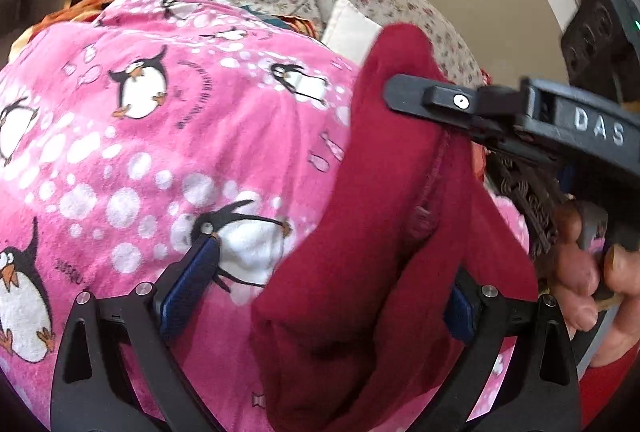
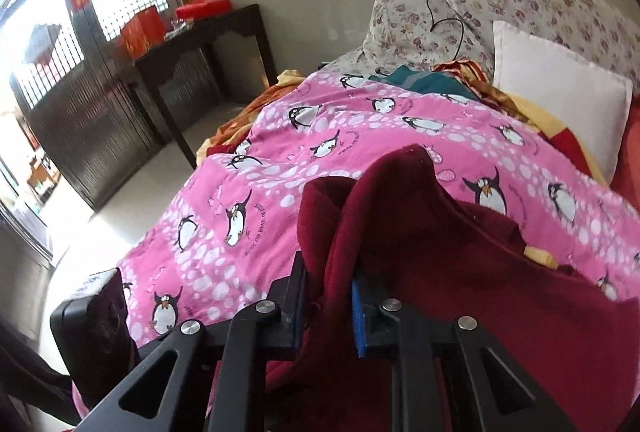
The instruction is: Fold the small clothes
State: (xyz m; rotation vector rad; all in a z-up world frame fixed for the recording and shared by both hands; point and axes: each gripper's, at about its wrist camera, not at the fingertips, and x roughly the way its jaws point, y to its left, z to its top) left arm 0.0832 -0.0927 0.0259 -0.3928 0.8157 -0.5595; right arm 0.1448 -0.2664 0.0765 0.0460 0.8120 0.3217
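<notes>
The folding is judged barely begun: the dark red garment [image 2: 420, 232] is held bunched and lifted above the pink penguin blanket [image 2: 320, 136], with no flat fold seen. The right gripper [image 2: 328, 296] is clamped on a fold of it. The left gripper [image 1: 332, 272] is spread wide, the cloth draped between its fingers, ungripped.

A white pillow [image 2: 560, 88] leans against floral cushions [image 2: 500, 4] near a dark side table [image 2: 208, 32].
</notes>
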